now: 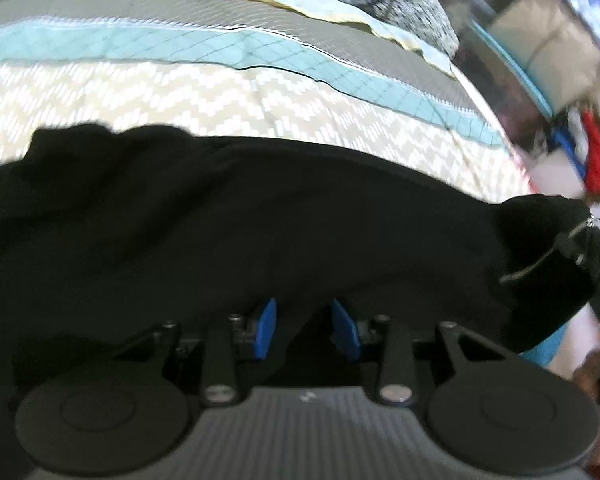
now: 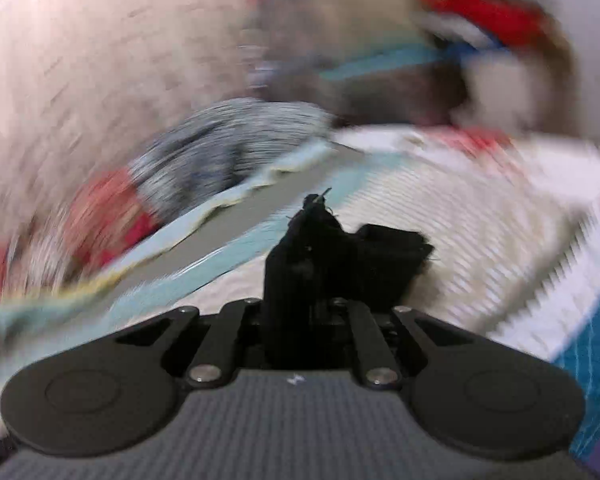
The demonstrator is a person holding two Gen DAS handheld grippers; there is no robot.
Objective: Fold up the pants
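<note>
Your right tongs (image 2: 320, 240) pinched a pants (image 1: 260, 232) corner; your left tongs (image 1: 305, 330), half-spread, sat below the cloth's left-to-right length.

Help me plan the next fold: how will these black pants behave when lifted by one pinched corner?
Probably floppy: the black pants lie in soft wrinkles on the quilt. The bunch in the right gripper crumples rather than holding shape, so the rest should likely drape and trail. They seem light; the blur hides finer detail.

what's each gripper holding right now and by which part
The right gripper is shut on a bunched edge of the black pants. The left gripper has black cloth between its blue pads; a grip cannot be told.
</note>
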